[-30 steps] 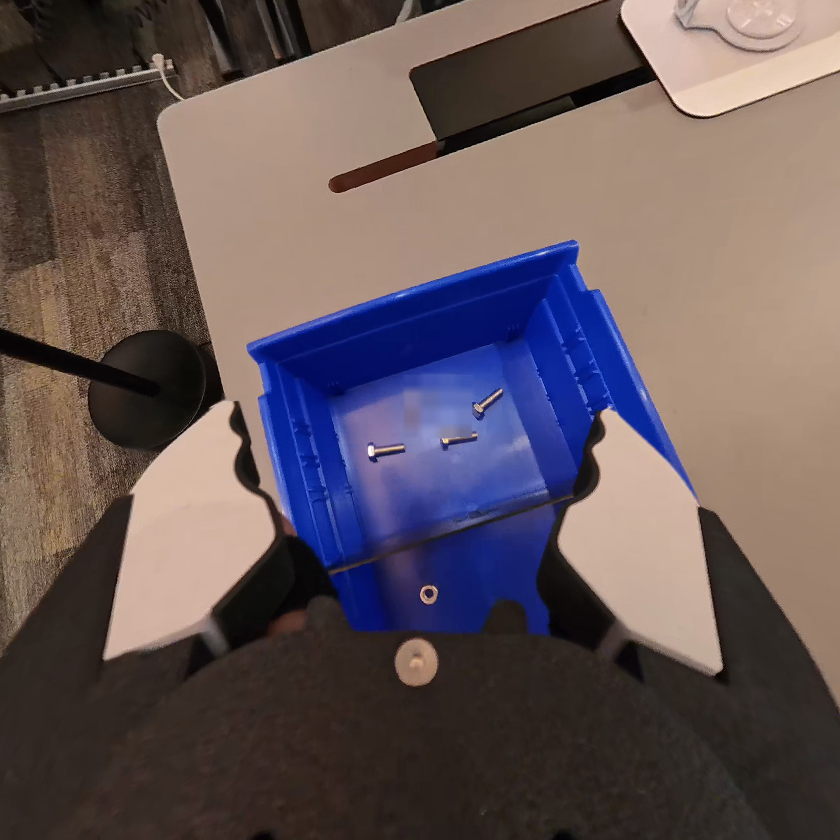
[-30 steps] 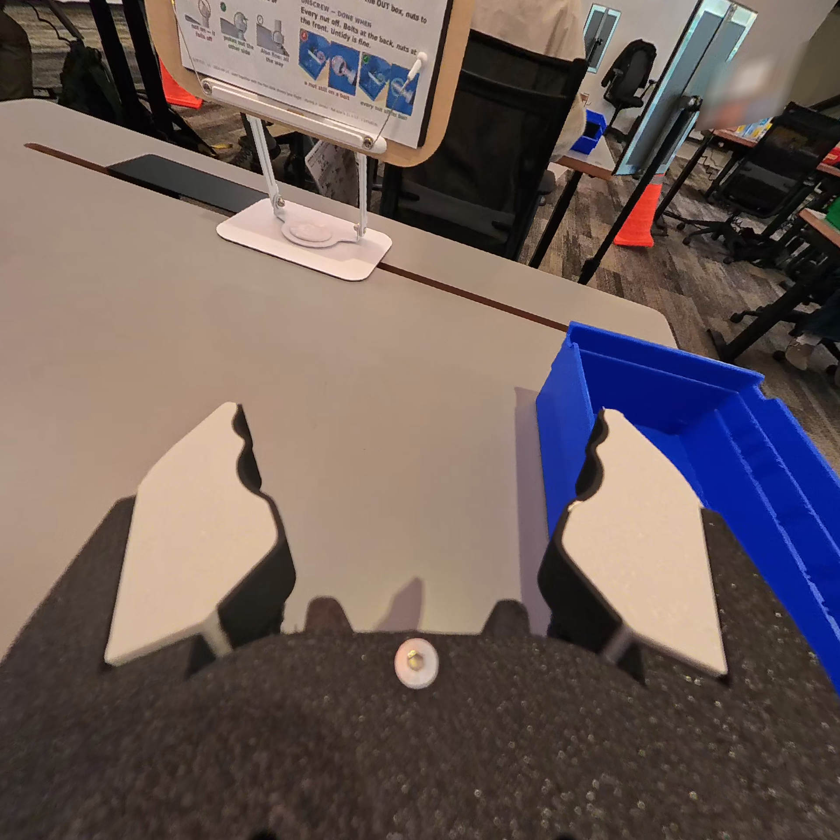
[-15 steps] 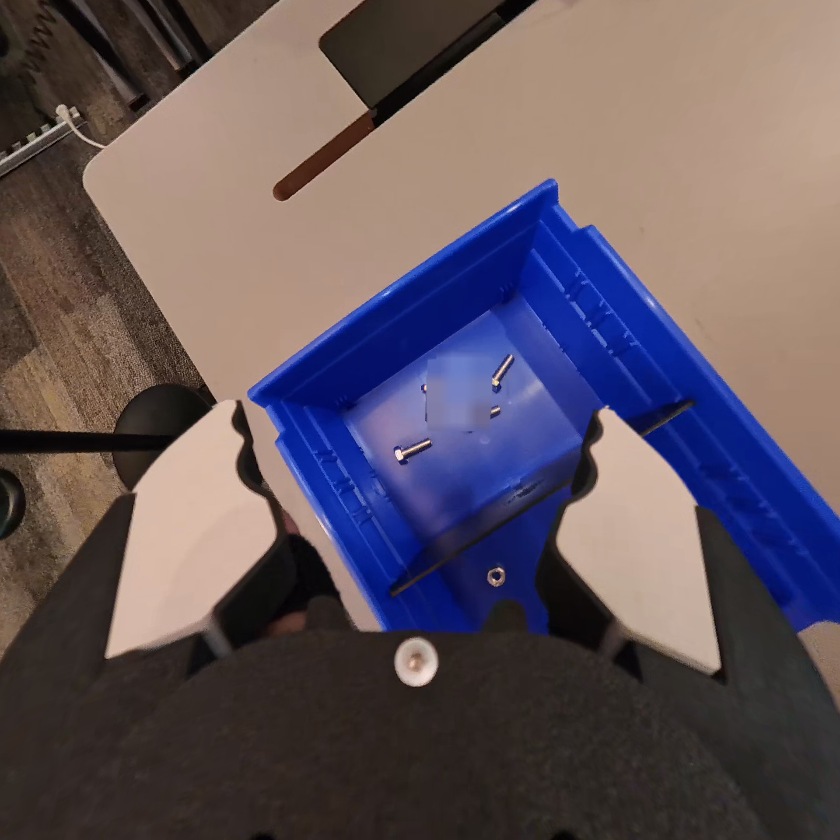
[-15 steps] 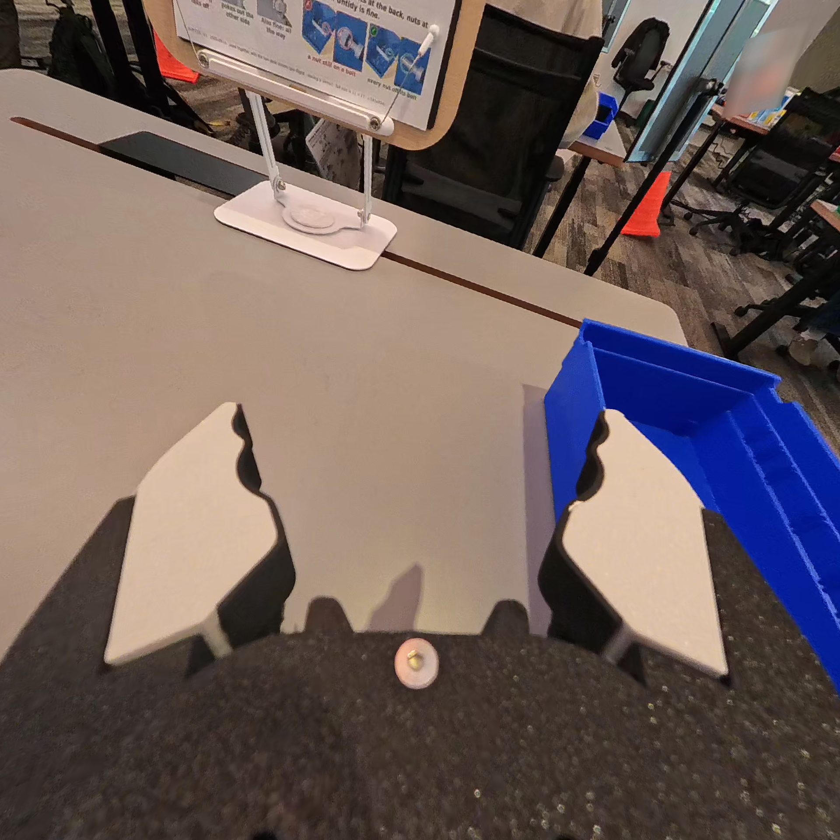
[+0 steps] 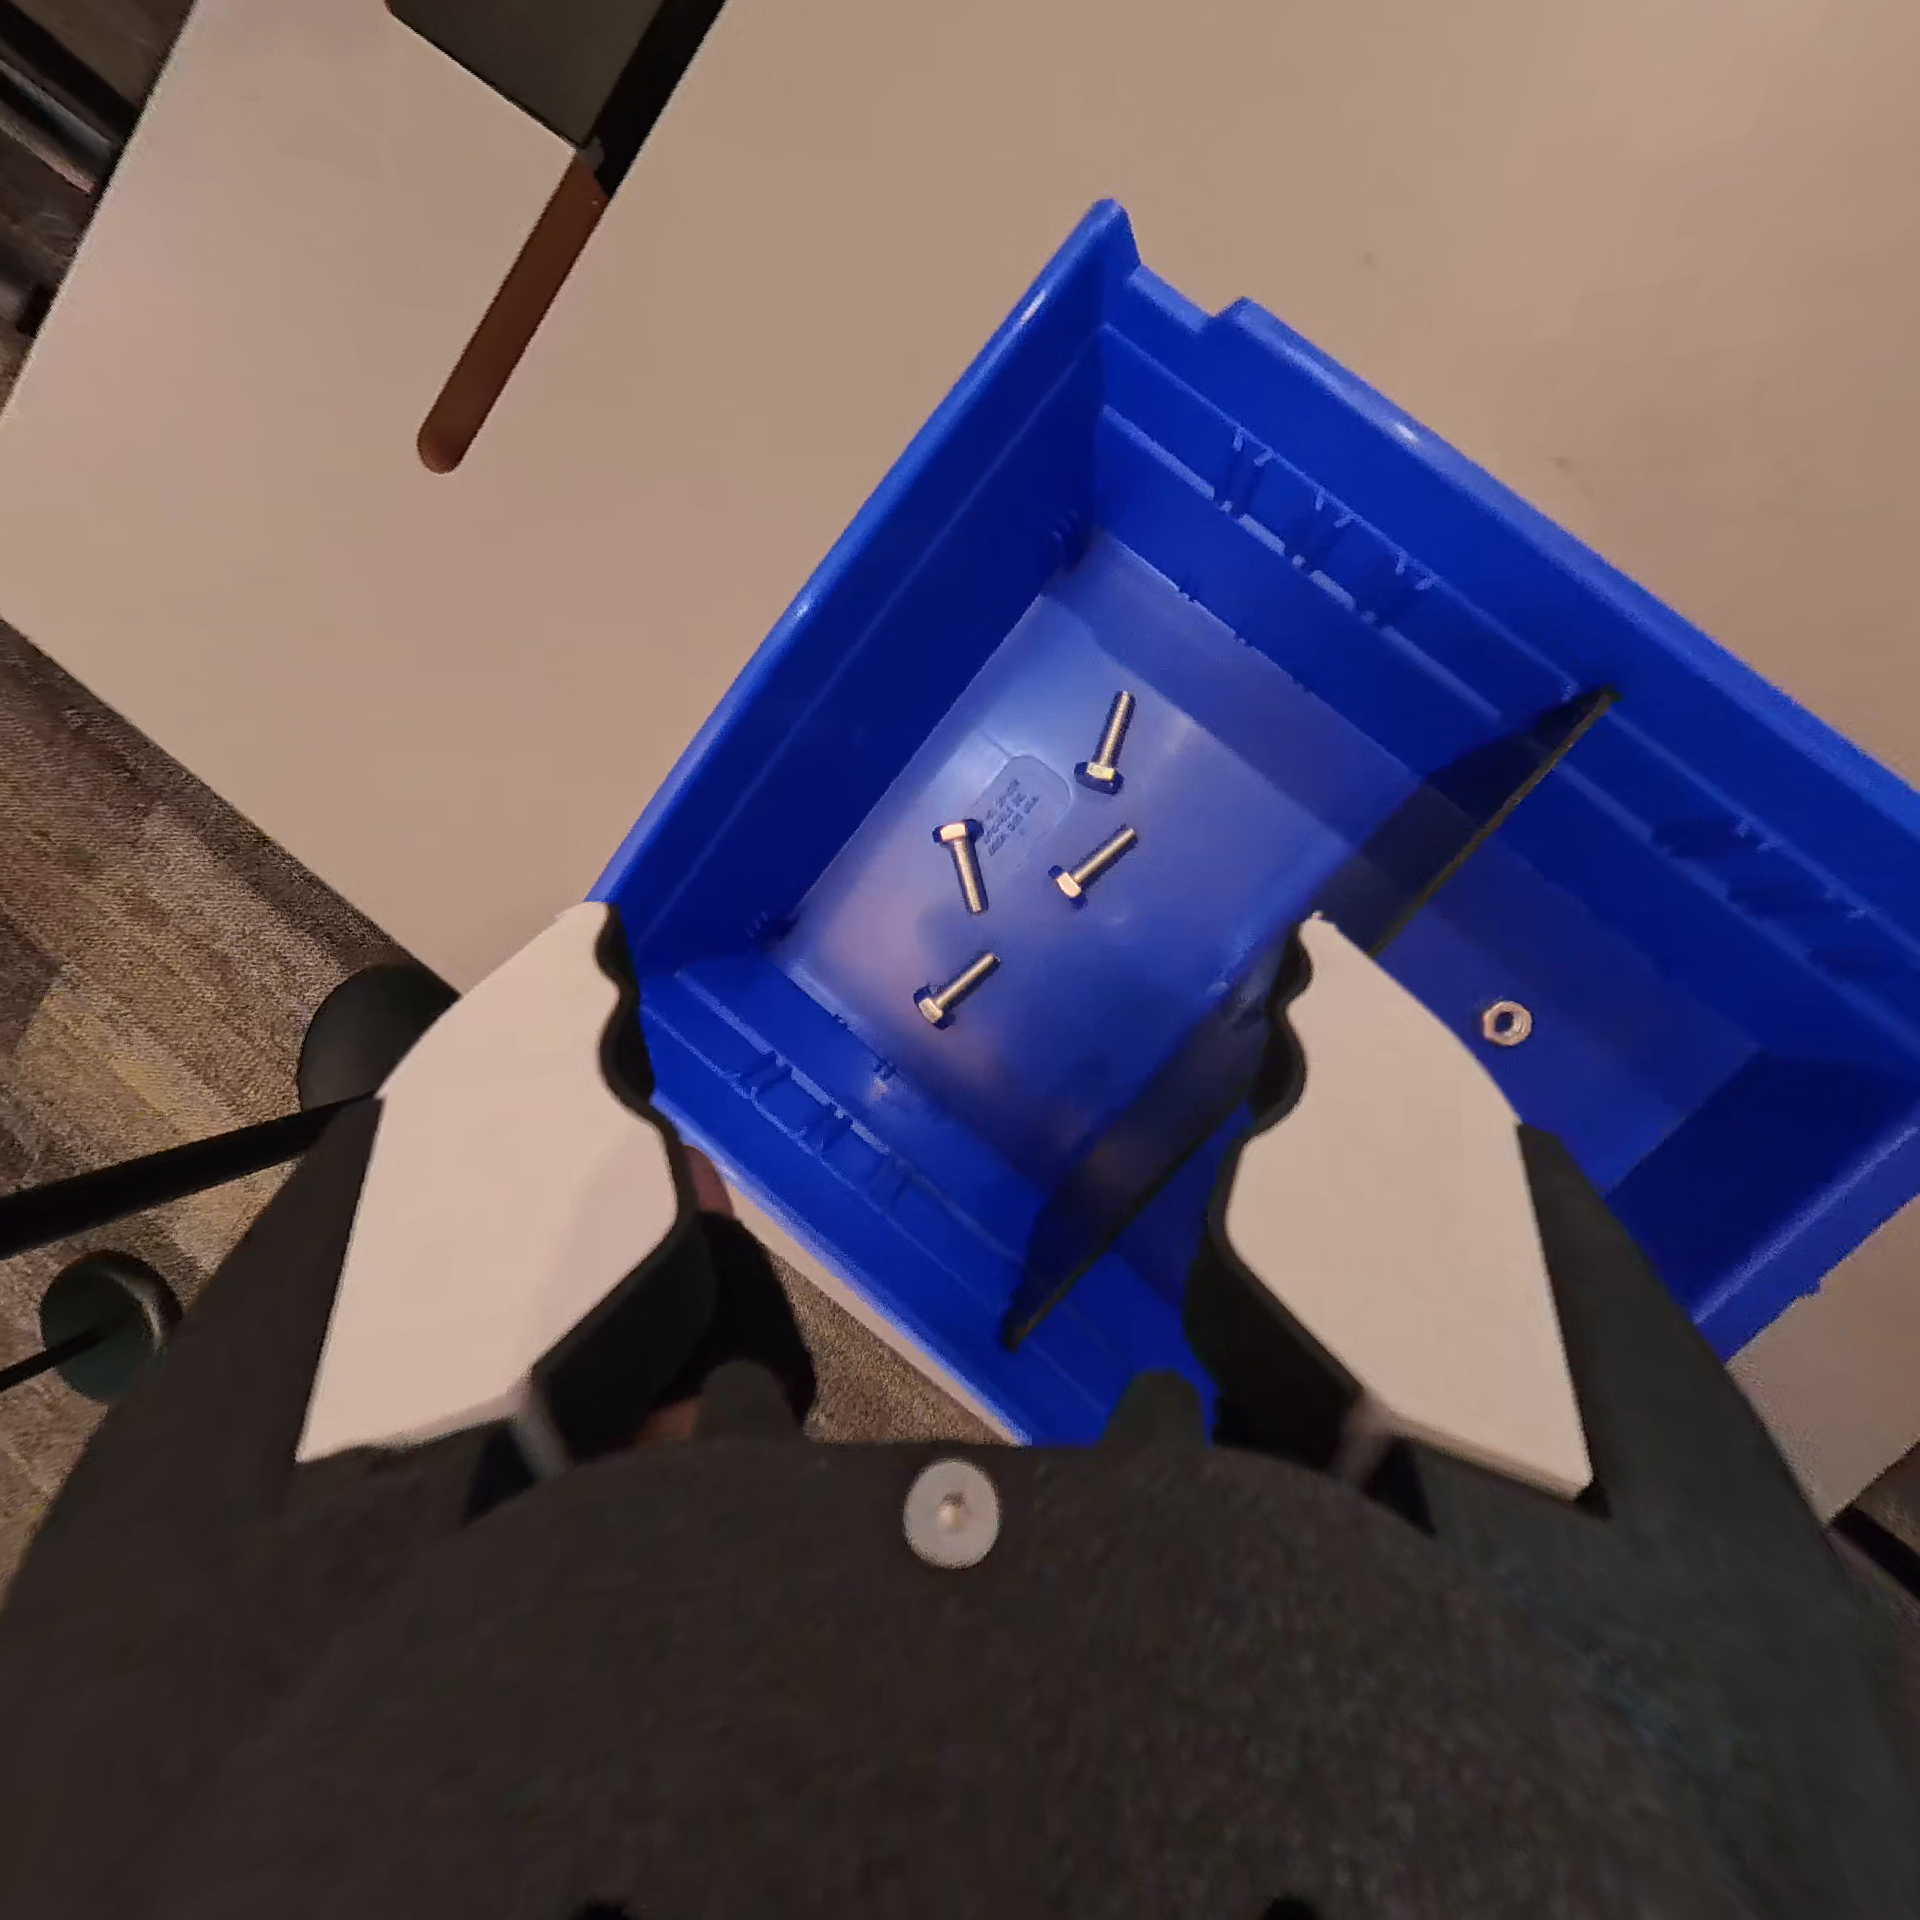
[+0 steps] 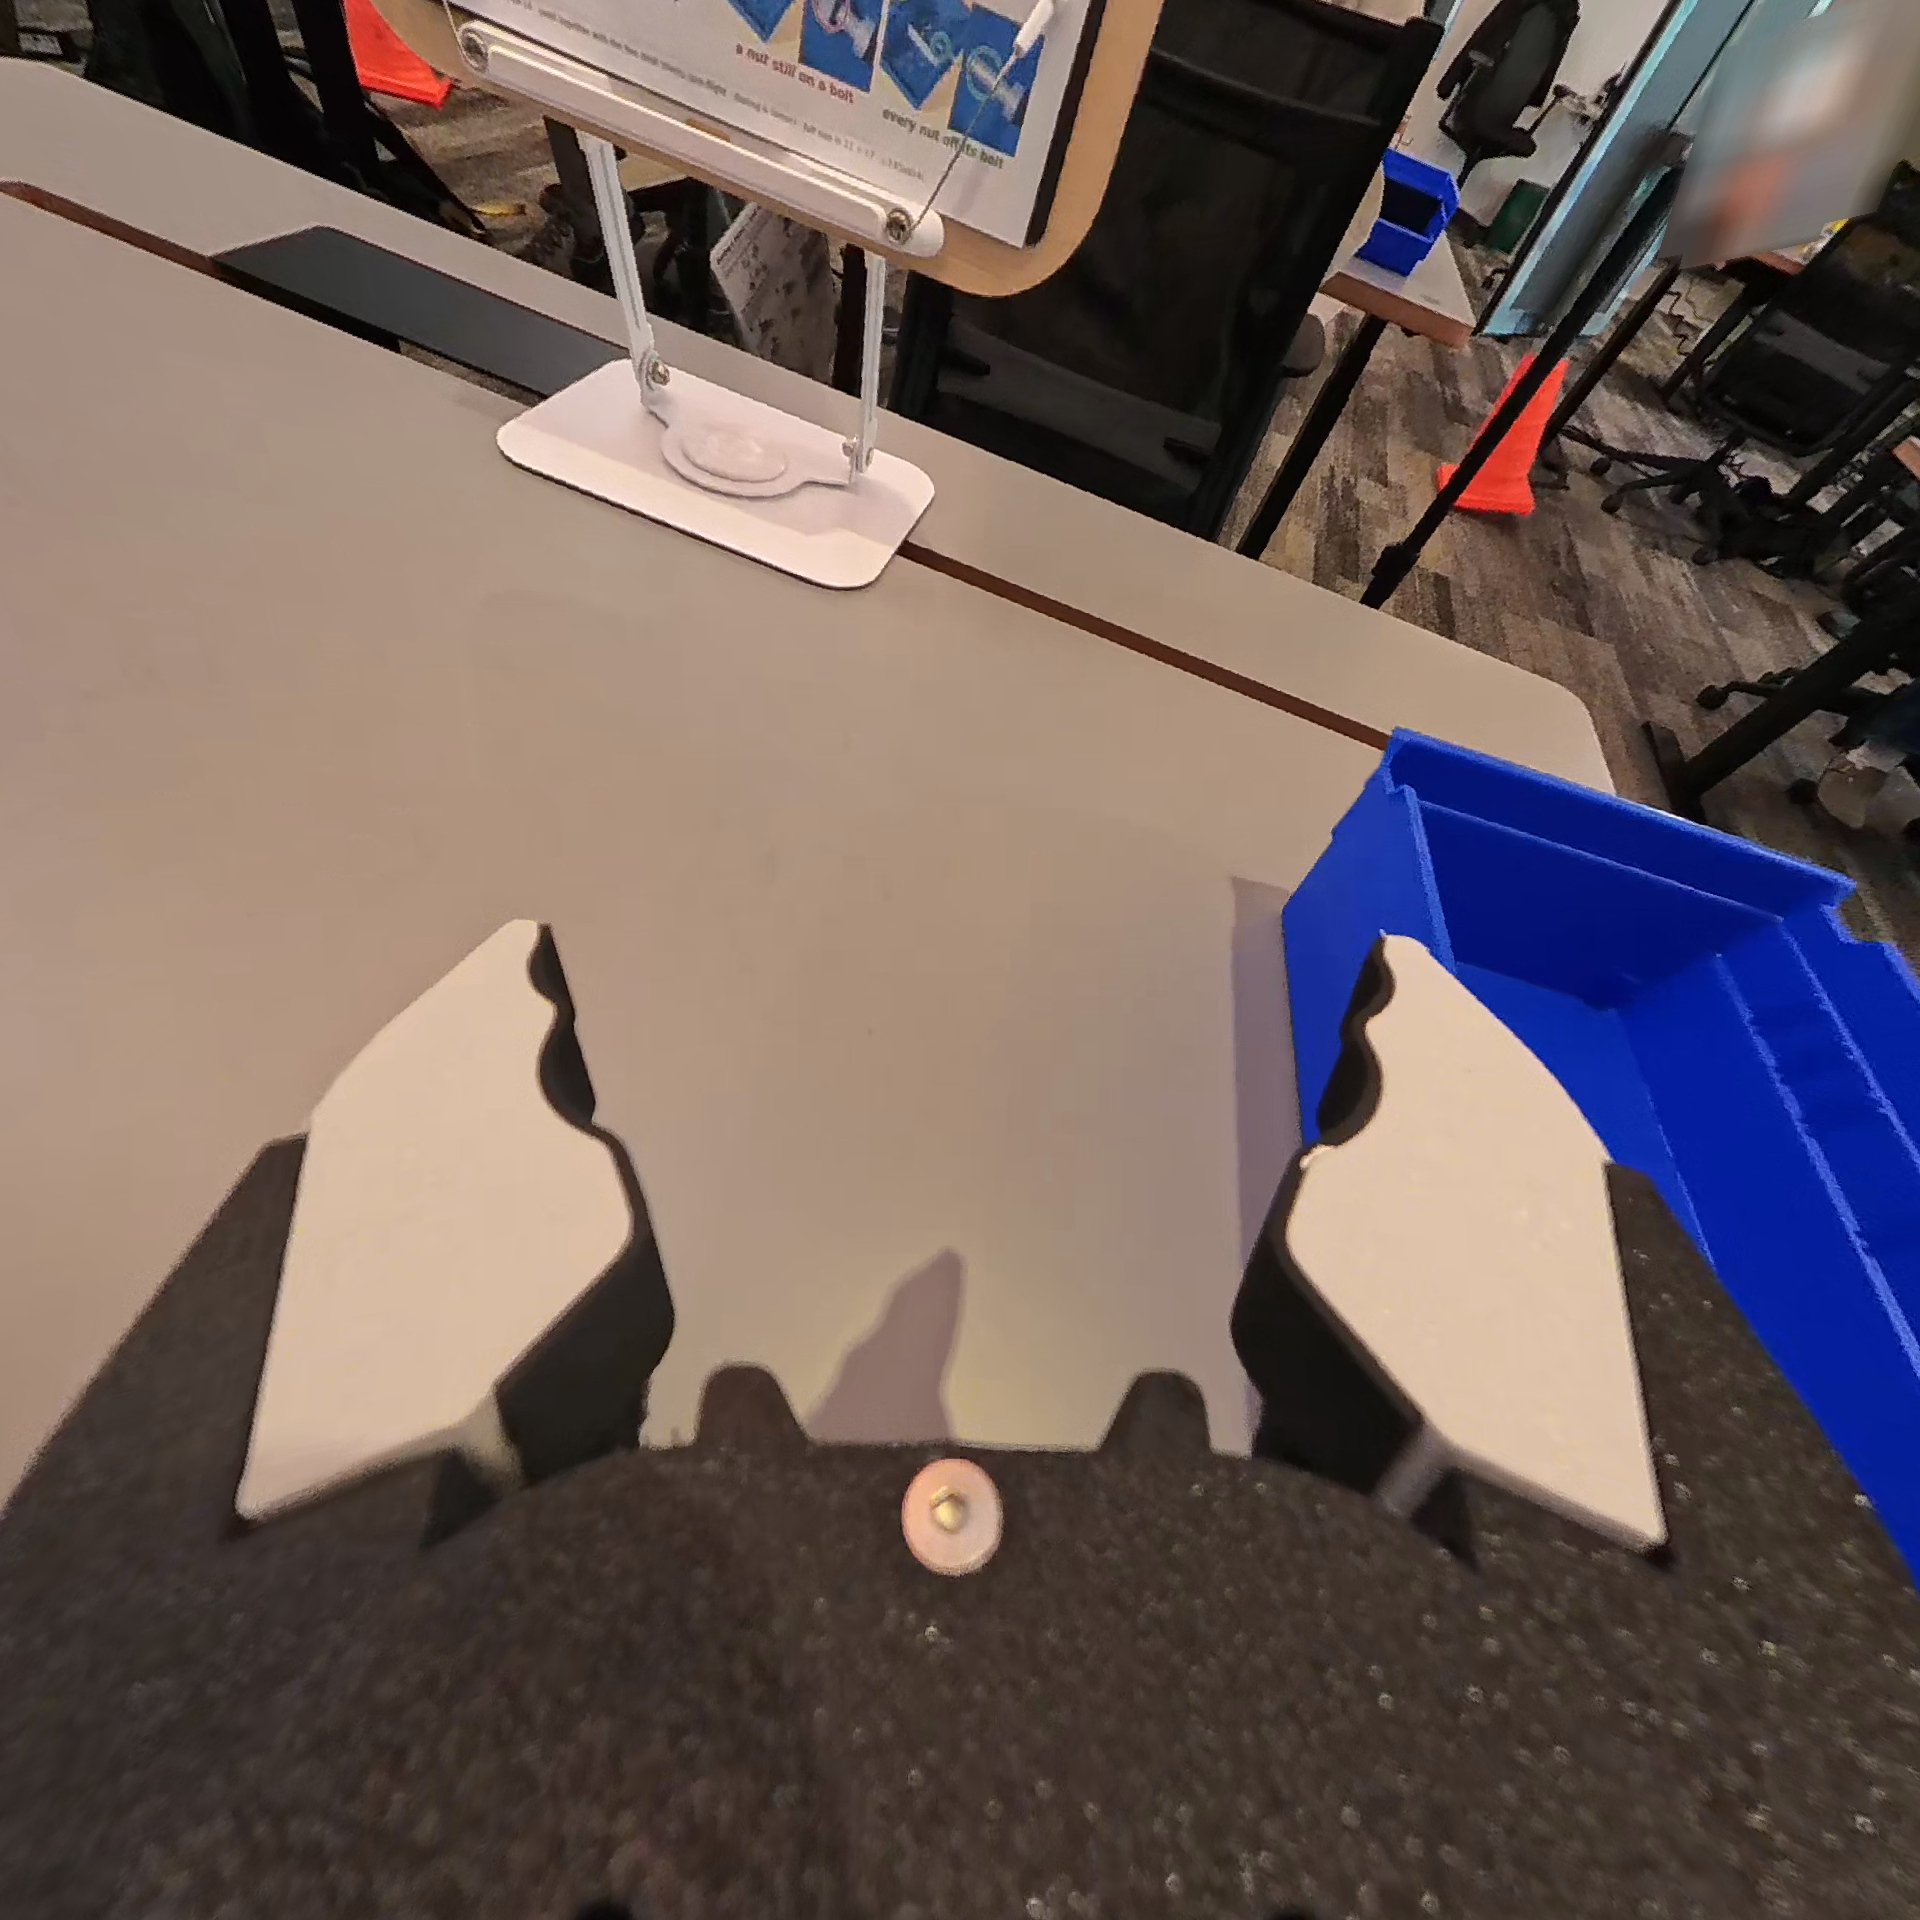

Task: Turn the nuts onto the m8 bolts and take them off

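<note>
Silver hex-head bolts (image 5: 1103,742) scattered loose in blue bin (image 5: 935,582).

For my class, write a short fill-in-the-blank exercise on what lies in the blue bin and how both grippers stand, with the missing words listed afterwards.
1. The compartment of the blue bin behind the black divider holds ____ bolts.
2. The lone nut lies on the other side of the divider, touching ____ of the bolts.
3. The left gripper hangs over the bin with its jaws ____.
4. The right gripper holds ____ between its fingers.

Missing words: four; none; open; nothing
</note>
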`<state>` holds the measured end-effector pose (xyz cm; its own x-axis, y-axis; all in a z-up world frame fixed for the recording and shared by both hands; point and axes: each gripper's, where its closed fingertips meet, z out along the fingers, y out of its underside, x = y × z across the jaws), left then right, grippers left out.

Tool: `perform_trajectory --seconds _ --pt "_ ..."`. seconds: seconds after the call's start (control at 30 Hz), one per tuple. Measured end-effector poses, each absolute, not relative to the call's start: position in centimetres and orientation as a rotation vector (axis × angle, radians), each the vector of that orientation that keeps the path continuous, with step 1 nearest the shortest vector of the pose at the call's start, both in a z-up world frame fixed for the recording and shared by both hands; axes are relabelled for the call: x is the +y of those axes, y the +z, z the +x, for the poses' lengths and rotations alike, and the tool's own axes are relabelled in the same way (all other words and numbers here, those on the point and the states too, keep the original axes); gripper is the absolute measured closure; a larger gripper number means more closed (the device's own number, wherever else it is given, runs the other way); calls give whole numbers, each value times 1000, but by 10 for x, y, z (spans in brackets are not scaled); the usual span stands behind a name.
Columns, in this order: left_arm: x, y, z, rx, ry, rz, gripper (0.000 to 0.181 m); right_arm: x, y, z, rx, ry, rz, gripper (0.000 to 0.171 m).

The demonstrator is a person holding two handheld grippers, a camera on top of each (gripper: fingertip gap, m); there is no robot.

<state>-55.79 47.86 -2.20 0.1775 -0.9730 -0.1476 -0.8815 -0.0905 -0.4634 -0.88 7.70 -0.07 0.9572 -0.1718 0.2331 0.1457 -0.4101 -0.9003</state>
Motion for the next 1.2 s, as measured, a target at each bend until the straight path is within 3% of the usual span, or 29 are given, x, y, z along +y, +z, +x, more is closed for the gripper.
perform_trajectory --seconds 0.37,1.2 --pt "471 -48 -546 2038 -145 -1906 85 82 -5 -12 14 -363 -1987 35" --pt "468 -103 -555 2458 145 -1817 108 83 -8 -17 0 -382 -2012 35"
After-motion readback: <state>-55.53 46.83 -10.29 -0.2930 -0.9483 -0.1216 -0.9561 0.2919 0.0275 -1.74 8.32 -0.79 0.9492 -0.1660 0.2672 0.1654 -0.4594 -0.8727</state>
